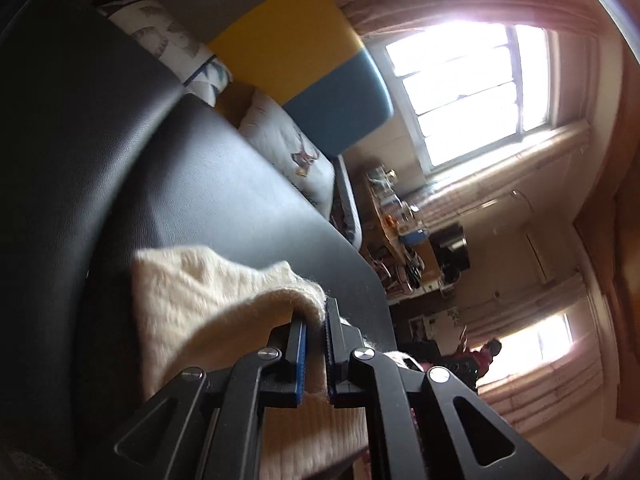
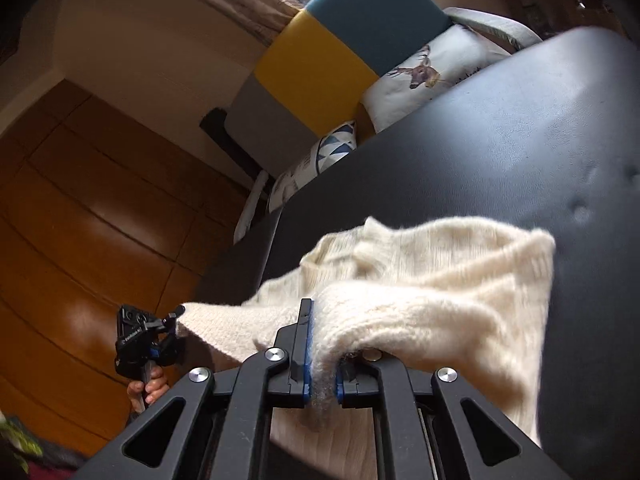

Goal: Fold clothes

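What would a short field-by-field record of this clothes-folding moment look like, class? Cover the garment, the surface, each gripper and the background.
garment: cream knit sweater, partly lifted and bunched
surface: black padded table under the sweater
left gripper: shut on a fold of the sweater
right gripper: shut on another fold of the sweater
background: sofa with yellow, blue and grey panels; deer-print cushion; bright window; wooden floor
stage: both edges held, fold not yet laid flat

Readable text: almost none

Small white lettering stands on the left gripper body in the right wrist view, but it is too small to read.
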The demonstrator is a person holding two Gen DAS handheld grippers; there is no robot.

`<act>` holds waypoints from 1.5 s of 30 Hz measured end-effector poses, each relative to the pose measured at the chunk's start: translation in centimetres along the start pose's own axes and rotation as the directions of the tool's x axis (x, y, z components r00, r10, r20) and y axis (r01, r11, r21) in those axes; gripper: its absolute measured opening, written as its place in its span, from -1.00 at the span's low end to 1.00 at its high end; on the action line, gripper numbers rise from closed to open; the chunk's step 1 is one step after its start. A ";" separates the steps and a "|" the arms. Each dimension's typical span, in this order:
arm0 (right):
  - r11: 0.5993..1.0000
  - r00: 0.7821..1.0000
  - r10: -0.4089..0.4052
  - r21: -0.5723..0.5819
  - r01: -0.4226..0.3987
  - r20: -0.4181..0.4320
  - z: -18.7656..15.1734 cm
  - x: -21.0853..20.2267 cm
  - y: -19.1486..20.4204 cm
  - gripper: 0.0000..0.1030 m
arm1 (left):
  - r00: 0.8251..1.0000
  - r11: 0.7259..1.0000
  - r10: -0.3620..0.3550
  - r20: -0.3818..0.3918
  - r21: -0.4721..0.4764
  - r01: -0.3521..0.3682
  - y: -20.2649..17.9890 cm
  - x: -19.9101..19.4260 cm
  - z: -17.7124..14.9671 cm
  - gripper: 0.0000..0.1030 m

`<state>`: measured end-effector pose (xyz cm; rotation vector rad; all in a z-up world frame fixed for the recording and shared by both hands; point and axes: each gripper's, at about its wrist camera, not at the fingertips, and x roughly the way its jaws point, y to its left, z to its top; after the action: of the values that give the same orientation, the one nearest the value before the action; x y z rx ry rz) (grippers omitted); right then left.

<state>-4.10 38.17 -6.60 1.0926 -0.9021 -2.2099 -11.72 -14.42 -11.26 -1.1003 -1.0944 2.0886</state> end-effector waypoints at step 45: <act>0.981 0.981 -0.192 -0.022 0.192 -0.029 -7.5 -0.1 -0.3 0.65 | 0.951 0.847 0.290 -0.108 0.491 -0.203 -5.2 2.0 -5.7 -0.54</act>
<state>2.09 35.92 -10.16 1.2477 -0.7900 -2.3439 -7.57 -7.84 -9.66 -1.1896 -0.3266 2.2328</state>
